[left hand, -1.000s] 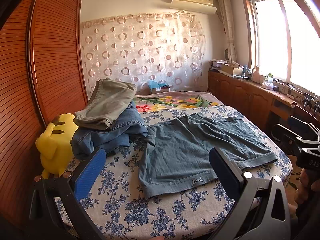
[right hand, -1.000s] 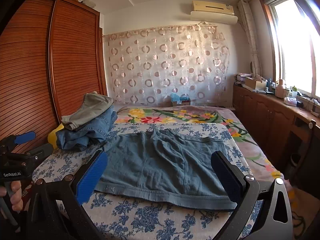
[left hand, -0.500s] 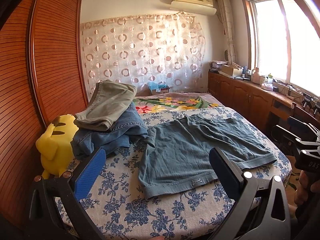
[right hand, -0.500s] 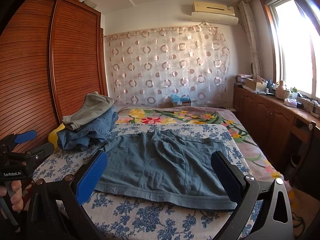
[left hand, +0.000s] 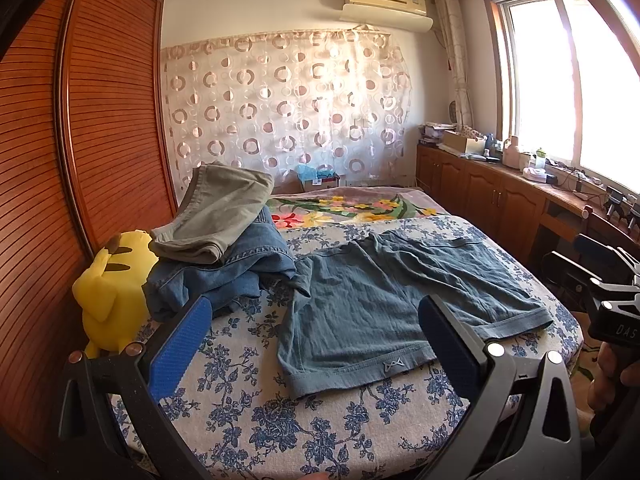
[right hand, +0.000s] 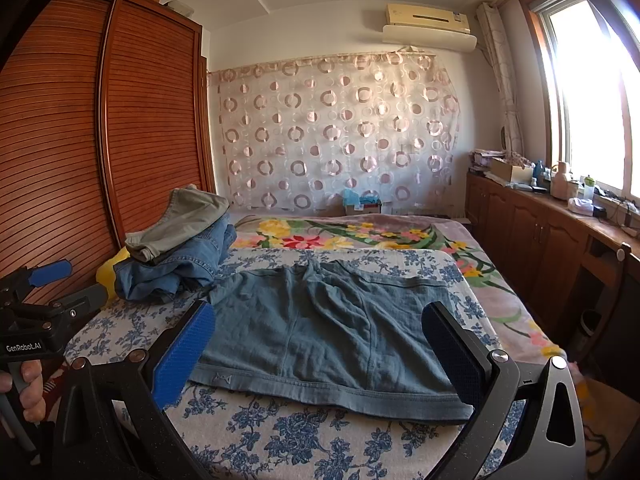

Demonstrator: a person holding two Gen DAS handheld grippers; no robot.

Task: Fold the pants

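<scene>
Spread flat across the near half of the bed (right hand: 248, 436): teal-blue pants (right hand: 332, 332), waistband along the near edge, short legs reaching toward the floral blanket (right hand: 360, 236) farther back. Piled at the bed's left edge, beside the wooden wardrobe (right hand: 120, 140): folded olive trousers (left hand: 216, 216) atop crumpled jeans (left hand: 240, 276), with a yellow plush toy (left hand: 112, 296) half hidden behind them in the right wrist view. Hovering short of the near edge, clear of the cloth: left tool (left hand: 316, 344) and right tool (right hand: 320, 352), both spread wide and grasping nothing. Far blue pads partly masking the waistband corners. Cut off at the frame edges: a hand (right hand: 28, 380) on the left tool's grip, and fingers (left hand: 604, 376) below the right tool's body. Clutter on the window-side cabinet (right hand: 560, 232) too washed out by glare to identify.
</scene>
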